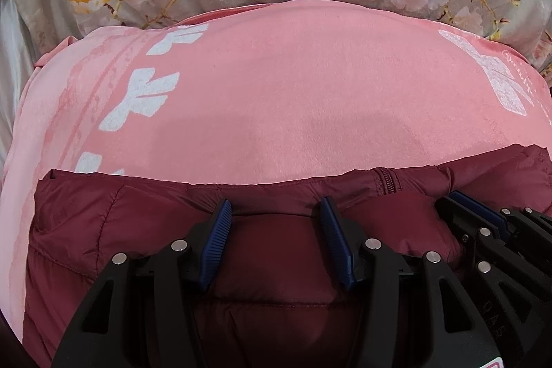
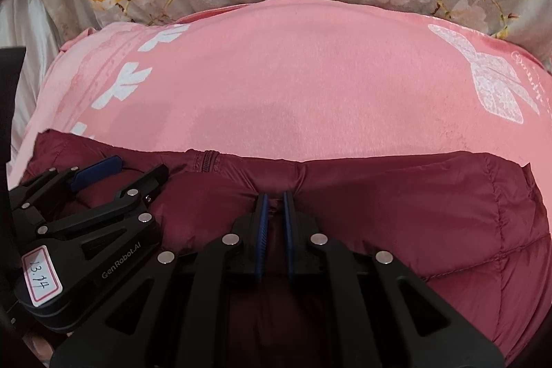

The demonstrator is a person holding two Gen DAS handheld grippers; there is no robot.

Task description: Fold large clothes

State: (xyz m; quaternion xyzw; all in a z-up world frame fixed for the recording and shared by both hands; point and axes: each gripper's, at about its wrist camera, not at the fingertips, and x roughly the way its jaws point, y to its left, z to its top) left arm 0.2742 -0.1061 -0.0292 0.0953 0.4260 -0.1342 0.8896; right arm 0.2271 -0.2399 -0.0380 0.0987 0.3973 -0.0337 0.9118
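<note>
Maroon puffer jacket [image 2: 396, 206] lying on pink blanket [image 2: 293, 85] on bed. Right tongs [image 2: 275, 195] pinched shut on hem fabric by zipper [image 2: 207, 162]; left tongs [image 1: 276, 207] half open, straddling padding, gripping nothing. Risk: slick shell slipping from that thin pinch, one-sided lift skewing fold.

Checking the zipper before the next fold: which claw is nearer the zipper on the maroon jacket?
Left. The left claw sits just beside the zipper; the right claw pinches the maroon jacket edge farther along.
</note>
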